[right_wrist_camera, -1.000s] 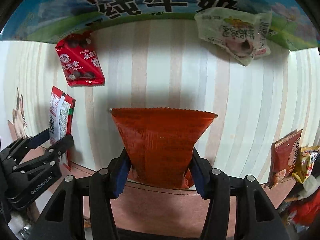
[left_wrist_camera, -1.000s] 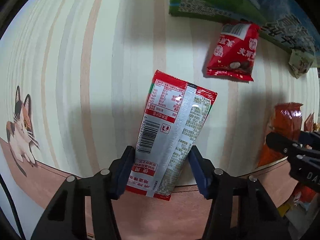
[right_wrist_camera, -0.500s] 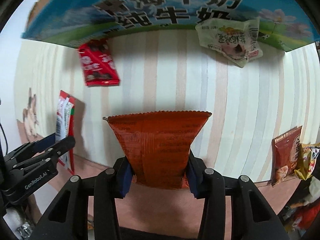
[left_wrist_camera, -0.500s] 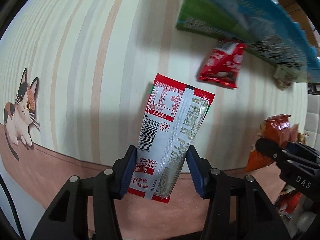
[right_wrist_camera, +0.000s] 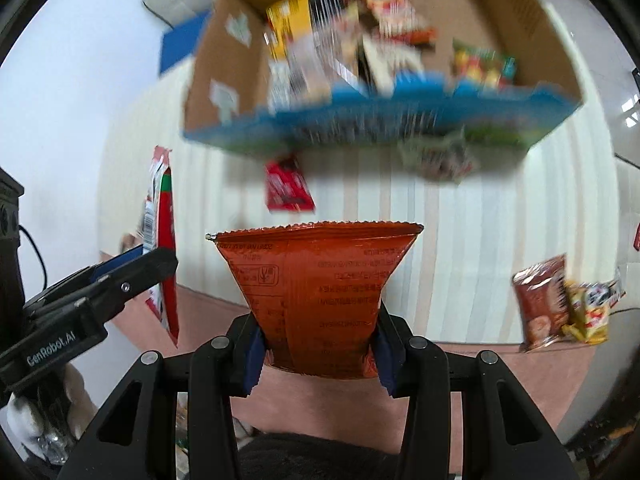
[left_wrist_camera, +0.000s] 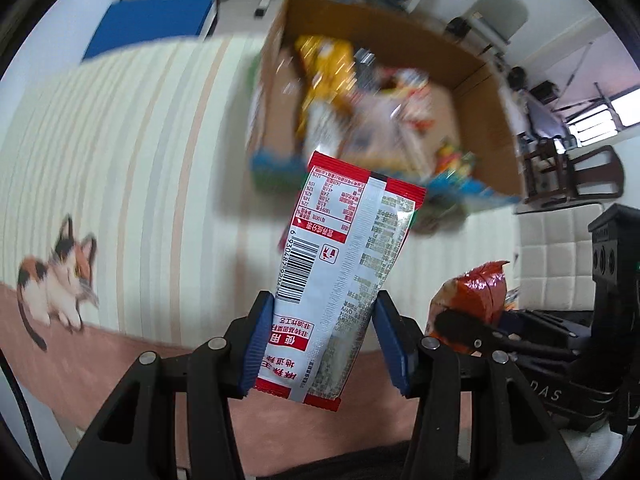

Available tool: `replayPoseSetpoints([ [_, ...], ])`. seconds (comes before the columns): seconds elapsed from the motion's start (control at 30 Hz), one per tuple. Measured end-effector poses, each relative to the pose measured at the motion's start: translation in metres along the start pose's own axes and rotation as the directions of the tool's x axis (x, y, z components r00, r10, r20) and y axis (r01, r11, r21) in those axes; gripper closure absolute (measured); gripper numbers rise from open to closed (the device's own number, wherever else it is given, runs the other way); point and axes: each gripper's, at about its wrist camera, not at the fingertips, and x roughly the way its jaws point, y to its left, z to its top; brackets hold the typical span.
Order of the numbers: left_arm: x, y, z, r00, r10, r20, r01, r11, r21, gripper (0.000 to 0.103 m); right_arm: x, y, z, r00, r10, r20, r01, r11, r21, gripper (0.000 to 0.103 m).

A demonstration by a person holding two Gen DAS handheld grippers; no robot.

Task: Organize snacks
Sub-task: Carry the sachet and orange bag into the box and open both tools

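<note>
Red-and-silver sachet (left_wrist_camera: 344, 276) is now off the striped table (left_wrist_camera: 132, 152), clamped in my left tool (left_wrist_camera: 324, 344); the orange packet (right_wrist_camera: 320, 292) is likewise pinched in my right tool (right_wrist_camera: 320, 356). A second ago both packs lay on the cloth with my jaws only closing round them; since then both have come up, and the view has swung to the open cardboard box (right_wrist_camera: 532, 12) ahead. I judge the pickup done and the carry to the box under way.

Counted: two tools, each gripping one pack. One box, already holding a blurred heap of snacks I cannot count. Still on the table in the right view: one small red pack (right_wrist_camera: 288, 188) and one pale pack (right_wrist_camera: 440, 160) near the box front, one brown bag (right_wrist_camera: 542, 300) and one yellow bag (right_wrist_camera: 588, 312) together at the right edge
</note>
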Motion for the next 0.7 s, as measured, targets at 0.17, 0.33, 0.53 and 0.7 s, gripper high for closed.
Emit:
replayPoseSetpoints([
  [0.17,-0.015,-0.037,0.046,0.999,-0.01,0.044,0.009,0.999,0.036,0.055,-0.055,-0.013,0.037,0.994,0.018,0.106,-0.02,1.0,0.015,0.055],
  [0.33,0.011,-0.06,0.11,0.998,0.048,0.047,-0.05,0.998,0.048,0.055,-0.077,-0.03,0.095,0.983,-0.048,0.177,0.039,0.998,0.049,0.055],
  [0.53,0.049,-0.062,0.169,0.987,0.162,-0.002,-0.162,0.985,0.06,0.055,-0.061,-0.063,0.169,0.977,-0.137,0.162,0.119,0.986,0.116,0.055],
  [0.7,0.09,-0.055,0.201,0.97,0.228,-0.088,-0.223,0.973,0.063,0.055,-0.03,-0.08,0.219,0.97,-0.214,0.111,0.2,0.971,0.128,0.055],
])
